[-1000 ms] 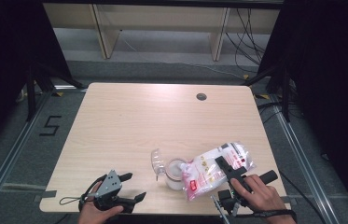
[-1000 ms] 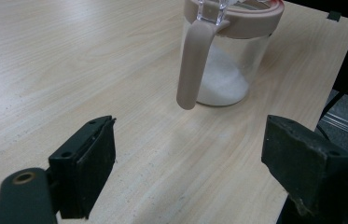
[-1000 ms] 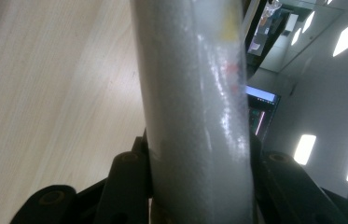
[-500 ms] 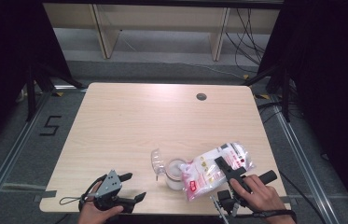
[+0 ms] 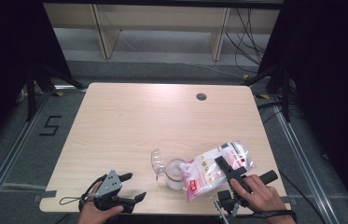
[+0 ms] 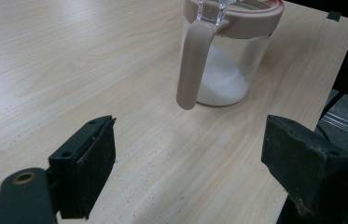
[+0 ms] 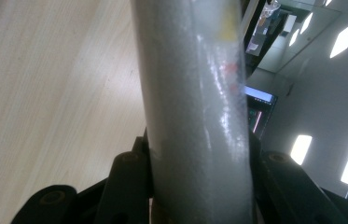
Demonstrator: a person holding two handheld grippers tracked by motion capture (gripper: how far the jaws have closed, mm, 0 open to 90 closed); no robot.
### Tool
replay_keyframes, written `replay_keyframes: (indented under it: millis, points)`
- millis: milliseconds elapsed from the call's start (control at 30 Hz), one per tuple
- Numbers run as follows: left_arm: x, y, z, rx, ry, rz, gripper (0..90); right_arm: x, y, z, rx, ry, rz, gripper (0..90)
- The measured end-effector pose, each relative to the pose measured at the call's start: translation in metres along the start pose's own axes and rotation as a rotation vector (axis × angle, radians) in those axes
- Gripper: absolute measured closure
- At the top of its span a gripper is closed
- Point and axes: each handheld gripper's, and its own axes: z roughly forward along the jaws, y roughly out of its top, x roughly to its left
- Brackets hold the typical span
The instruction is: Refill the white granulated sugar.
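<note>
A clear jar (image 5: 175, 173) with a pinkish rim and handle (image 6: 192, 65) stands near the table's front edge, part full of white powder (image 6: 223, 77). Its clear flip lid (image 5: 155, 161) stands open at the left. My right gripper (image 5: 224, 164) is shut on a plastic bag (image 5: 211, 170) of white powder with red print. The bag lies tilted with its low end at the jar's mouth. In the right gripper view the bag (image 7: 195, 93) is squeezed between both jaws. My left gripper (image 5: 133, 186) rests at the front left, open, with its jaws pointing at the jar (image 6: 227, 60) from a short way off.
The light wooden table (image 5: 129, 121) has a dark cable hole (image 5: 201, 96) at the back right. A low shelf (image 5: 162, 18) and loose cables (image 5: 251, 32) lie on the floor beyond the far edge. Black curtains flank both sides.
</note>
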Motion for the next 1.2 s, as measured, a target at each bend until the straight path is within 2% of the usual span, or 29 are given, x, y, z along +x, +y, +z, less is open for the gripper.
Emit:
replay_keyframes:
  millis: [33, 67, 200, 400, 500, 567, 700, 767, 900, 1033, 1133, 1200]
  points:
    - [0.0000, 0.0001, 0.0000, 0.000, 0.000, 0.000, 17.2, -0.0018, 0.0003, 0.0011, -0.011, -0.008, -0.030, 66.8]
    - [0.0001, 0.0003, -0.0003, 0.003, 0.000, 0.001, 17.2, -0.0005, 0.0002, 0.0007, -0.001, -0.003, -0.019, 66.8]
    - [0.0000, 0.0001, 0.0000, 0.000, 0.001, 0.000, 17.2, -0.0012, 0.0002, 0.0007, -0.007, -0.009, -0.034, 66.8]
    - [-0.0001, 0.0000, 0.0001, -0.001, 0.000, -0.002, 17.2, -0.0017, -0.0005, -0.0003, -0.003, -0.011, -0.025, 66.8]
    - [0.0000, 0.0002, -0.0003, 0.002, 0.001, 0.002, 17.2, 0.0002, -0.0010, -0.0006, 0.004, -0.004, 0.003, 66.8]
    - [-0.0001, -0.0001, 0.0004, -0.007, 0.003, -0.002, 17.2, -0.0022, -0.0003, 0.0003, -0.009, -0.015, -0.035, 66.8]
    - [0.0000, 0.0001, 0.0000, 0.000, 0.001, 0.000, 17.2, -0.0024, -0.0006, -0.0003, -0.010, -0.014, -0.023, 66.9]
    - [0.0000, 0.0000, 0.0002, 0.000, 0.000, -0.002, 17.2, -0.0007, 0.0007, -0.0013, 0.016, -0.001, -0.022, 66.9]
    - [0.0000, 0.0000, 0.0003, -0.006, 0.003, -0.001, 17.2, -0.0008, 0.0013, -0.0012, 0.005, -0.006, -0.018, 66.9]
    - [0.0000, 0.0001, 0.0001, -0.002, 0.000, 0.000, 17.2, -0.0015, 0.0004, -0.0012, 0.006, 0.009, -0.011, 67.0]
    - [0.0000, 0.0000, 0.0001, 0.001, 0.000, -0.002, 17.2, -0.0005, 0.0001, -0.0008, 0.003, -0.003, -0.007, 67.0]
    - [0.0000, 0.0001, 0.0001, -0.001, 0.000, -0.001, 17.2, -0.0018, 0.0001, -0.0005, -0.004, -0.003, -0.019, 67.0]
